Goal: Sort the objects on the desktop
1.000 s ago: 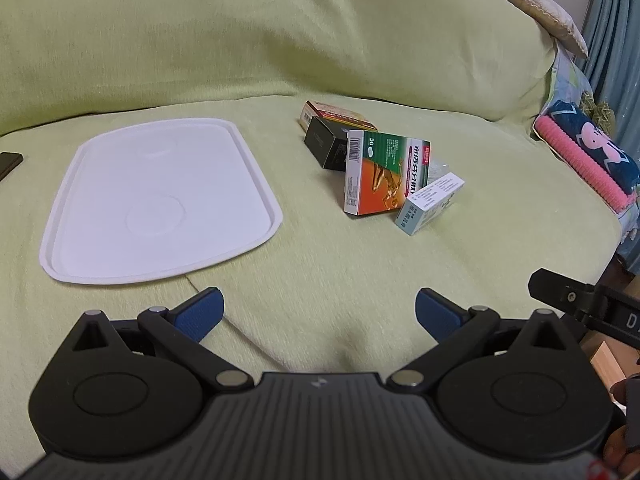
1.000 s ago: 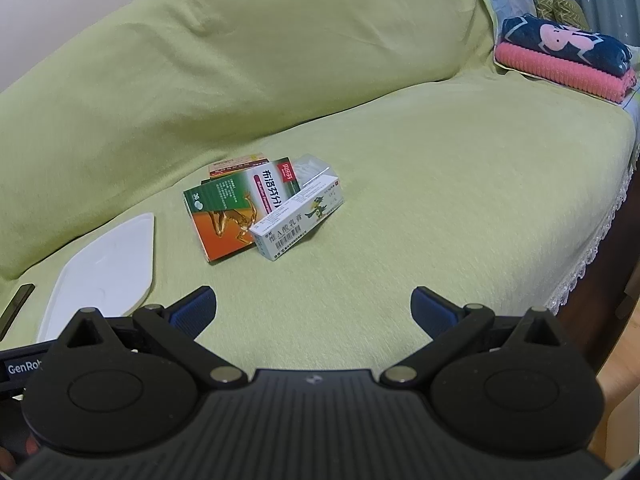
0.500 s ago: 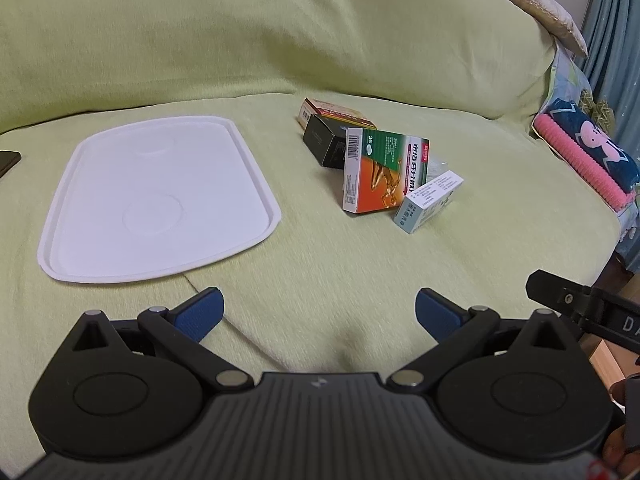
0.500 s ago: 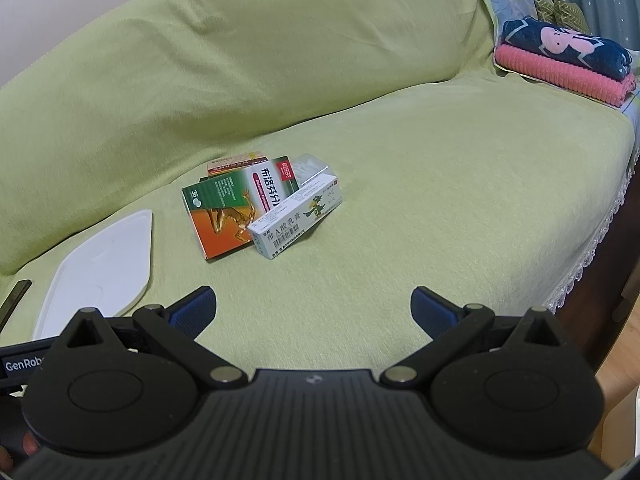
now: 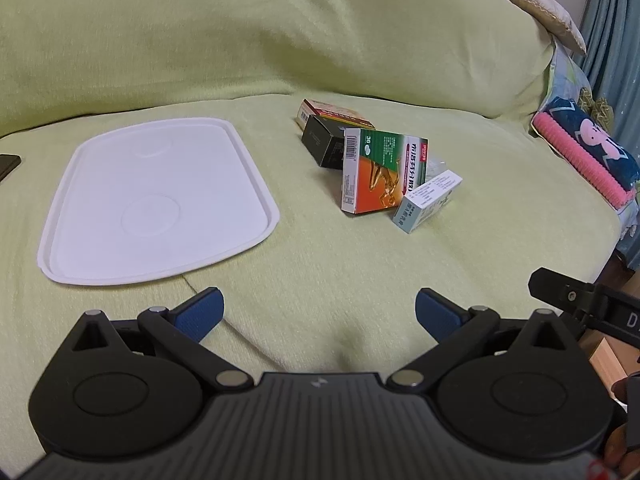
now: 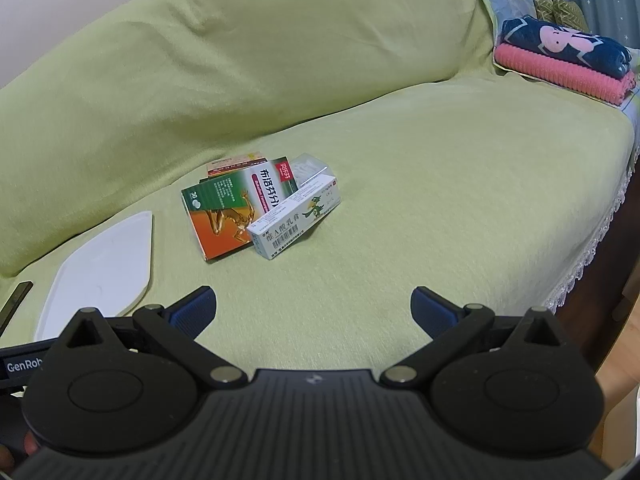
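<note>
A small heap of boxes lies on the green couch seat. A green and orange medicine box (image 5: pixel 380 176) (image 6: pixel 236 208) leans on a black box (image 5: pixel 324 146) and a red-brown box (image 5: pixel 332 114). A white ointment box (image 5: pixel 428 200) (image 6: pixel 296 222) rests against its right side, with a clear wrapper (image 6: pixel 308 168) behind. A white tray (image 5: pixel 156 200) (image 6: pixel 104 268) lies empty to the left. My left gripper (image 5: pixel 318 314) is open, well short of the boxes. My right gripper (image 6: pixel 312 310) is open too, also short of the heap.
Folded pink and navy towels (image 5: pixel 584 156) (image 6: pixel 564 56) sit at the couch's right end, under a beige cushion (image 5: pixel 532 4). A dark flat object (image 5: pixel 8 164) lies at the far left. The seat's lace-trimmed edge (image 6: pixel 592 248) drops off on the right.
Both grippers have crept slightly forward and stay open. The boxes and tray have not moved.
</note>
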A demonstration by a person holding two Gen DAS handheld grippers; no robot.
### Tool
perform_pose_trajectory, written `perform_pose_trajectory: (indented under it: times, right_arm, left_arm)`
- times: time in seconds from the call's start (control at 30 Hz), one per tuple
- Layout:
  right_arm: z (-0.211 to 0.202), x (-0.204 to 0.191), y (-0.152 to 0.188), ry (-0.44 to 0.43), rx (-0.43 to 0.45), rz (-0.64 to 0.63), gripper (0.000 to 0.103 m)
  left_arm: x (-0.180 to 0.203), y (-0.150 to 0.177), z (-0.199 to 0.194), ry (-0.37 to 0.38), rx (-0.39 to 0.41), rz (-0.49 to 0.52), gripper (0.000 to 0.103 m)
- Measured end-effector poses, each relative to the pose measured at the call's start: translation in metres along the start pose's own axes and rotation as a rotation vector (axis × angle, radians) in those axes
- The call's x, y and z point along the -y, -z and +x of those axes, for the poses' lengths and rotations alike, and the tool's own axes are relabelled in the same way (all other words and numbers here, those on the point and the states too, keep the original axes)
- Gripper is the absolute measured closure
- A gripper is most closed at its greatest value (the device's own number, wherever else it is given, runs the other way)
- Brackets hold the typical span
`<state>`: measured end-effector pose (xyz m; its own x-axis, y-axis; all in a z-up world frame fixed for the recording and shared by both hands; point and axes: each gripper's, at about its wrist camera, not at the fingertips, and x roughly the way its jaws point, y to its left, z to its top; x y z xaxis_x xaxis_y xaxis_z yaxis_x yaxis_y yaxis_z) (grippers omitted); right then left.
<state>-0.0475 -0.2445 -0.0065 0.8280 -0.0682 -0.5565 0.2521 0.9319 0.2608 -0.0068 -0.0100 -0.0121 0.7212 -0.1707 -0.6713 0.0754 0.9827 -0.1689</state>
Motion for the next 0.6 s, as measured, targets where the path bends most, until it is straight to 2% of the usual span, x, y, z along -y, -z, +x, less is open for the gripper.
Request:
perform_pose_trajectory:
  times: [0.27, 0.4, 0.5, 0.6]
  right_arm:
    - [-0.006, 0.005, 0.000, -0.004, 0.023, 0.019, 0.001]
    - [-0.028, 0.034, -0.002, 0.018, 0.101, 0.162, 0.001]
    - [-0.045, 0.068, -0.002, 0.092, 0.107, 0.242, 0.001]
    - [-0.068, 0.104, 0.005, 0.230, 0.126, 0.248, 0.001]
  left_arm:
    - [0.001, -0.001, 0.000, 0.009, 0.001, 0.013, 0.000]
    - [0.001, -0.006, -0.004, 0.036, 0.007, 0.016, 0.001]
    - [0.005, -0.016, -0.008, 0.089, 0.004, 0.004, 0.000]
    - [0.032, -0.033, -0.008, 0.172, -0.020, 0.063, 0.000]
